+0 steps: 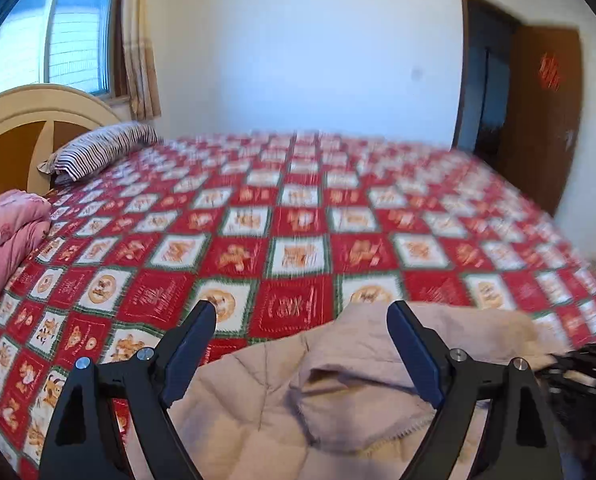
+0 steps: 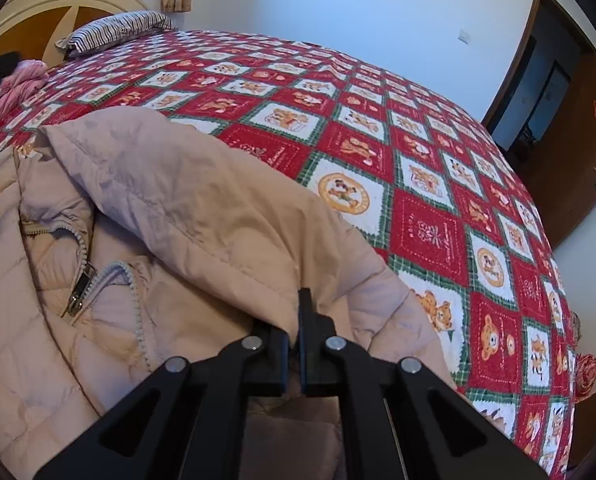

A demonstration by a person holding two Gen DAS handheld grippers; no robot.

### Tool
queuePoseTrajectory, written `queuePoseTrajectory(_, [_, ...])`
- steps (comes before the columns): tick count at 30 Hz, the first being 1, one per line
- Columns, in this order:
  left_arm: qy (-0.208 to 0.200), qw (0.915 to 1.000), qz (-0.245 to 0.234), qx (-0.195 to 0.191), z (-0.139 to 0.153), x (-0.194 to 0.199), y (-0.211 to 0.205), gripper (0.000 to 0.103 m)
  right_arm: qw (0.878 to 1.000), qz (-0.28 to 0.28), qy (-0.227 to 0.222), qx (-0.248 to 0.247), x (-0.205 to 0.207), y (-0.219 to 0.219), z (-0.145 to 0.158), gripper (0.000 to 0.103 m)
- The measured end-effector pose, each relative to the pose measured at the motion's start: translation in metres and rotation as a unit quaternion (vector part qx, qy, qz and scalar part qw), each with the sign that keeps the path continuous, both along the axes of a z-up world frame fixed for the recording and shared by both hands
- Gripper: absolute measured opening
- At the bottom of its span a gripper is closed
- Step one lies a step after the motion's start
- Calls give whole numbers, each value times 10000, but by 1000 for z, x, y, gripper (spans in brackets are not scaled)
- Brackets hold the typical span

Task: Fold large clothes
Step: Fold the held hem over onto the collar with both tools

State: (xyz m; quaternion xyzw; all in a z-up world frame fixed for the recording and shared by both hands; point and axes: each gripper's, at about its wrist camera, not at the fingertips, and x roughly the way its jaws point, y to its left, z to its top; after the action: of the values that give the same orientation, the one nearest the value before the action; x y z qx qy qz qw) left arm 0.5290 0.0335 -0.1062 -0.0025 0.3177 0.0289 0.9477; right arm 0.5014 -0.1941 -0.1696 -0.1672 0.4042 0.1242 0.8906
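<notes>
**A:** Item one, my left tongs?

**B:** My left gripper (image 1: 301, 312) stands with its jaws wide apart, nothing pinched. The beige quilted jacket (image 1: 282, 400) lies below and between the fingers, a rumpled fold showing in the gap, untouched by either pad. The view is blurred.

**A:** Item two, the jacket's place?

**B:** It lies on the near edge of the red checked bedspread (image 2: 429, 224), zipper (image 2: 80, 286) part open toward the left, one broad flap turned over to the right.

**A:** Item three, my right tongs?

**B:** My right gripper (image 2: 298, 304) has its jaws together, clamped on the jacket; the flap's cloth runs down into the slit between the fingers.

**A:** Sundries, left to right?

**B:** Pink quilt (image 1: 6, 236), striped pillow (image 1: 102, 148) by the headboard (image 1: 14, 112), brown door (image 2: 577, 136) at far right.
</notes>
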Motion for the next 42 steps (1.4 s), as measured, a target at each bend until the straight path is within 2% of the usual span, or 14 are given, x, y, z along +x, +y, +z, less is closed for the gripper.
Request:
queuePoseTrajectory(3, [559,9956,225,712,-38,35,-19,88,10000,-32,30,78,0,-2,-1,5])
queuePoseTrajectory(4, [948,9918,293,806,-59,44,-19,88,9999,-48,46,91,-1,-3,-2,5])
queuePoseTrajectory(6, [1321,9879,314,755,-87,47,-16,88,9999,-78,76,106,-2,-5,-2,5])
queuePoseTrajectory(8, [1232,9902,258,607,-93,39,-11,88,9997,-109,107,186,-5,-9,1,5])
queuePoseTrajectory(12, [1150,9923,251,379,-84,35,-3,88,9984,-269,158,481,-14,-22,20,8])
queuePoseTrajectory(16, [505,9985,230,29,-43,21,-3,88,9894,-683,87,1276,-29,-41,51,24])
queuePoseTrajectory(18, [294,9994,78,-180,-24,20,-11,88,9844,-913,-154,1496,-30,-40,65,40])
queuePoseTrajectory(21, [297,9990,-169,-284,-19,32,-33,88,9761,-1101,-264,1856,-9,-27,74,40])
queuePoseTrajectory(24, [707,9971,-205,-177,-47,49,-48,88,9693,-1231,-92,2125,23,-10,64,40])
queuePoseTrajectory(26, [1008,9948,-163,-31,-69,55,-52,88,9715,-1312,-1,1976,39,3,49,40])
queuePoseTrajectory(29, [1184,9926,-200,-206,-90,57,-48,88,9749,-1313,314,1768,47,11,21,40])
queuePoseTrajectory(35, [1059,9941,-160,-153,-97,52,-51,95,9808,-1206,308,1502,38,11,-10,37])
queuePoseTrajectory(40, [1134,9929,-111,329,-104,53,-65,97,9847,-1186,294,1246,38,16,-17,37])
queuePoseTrajectory(42, [1175,9923,-84,390,-106,54,-65,98,9856,-1184,264,1176,39,19,-20,37])
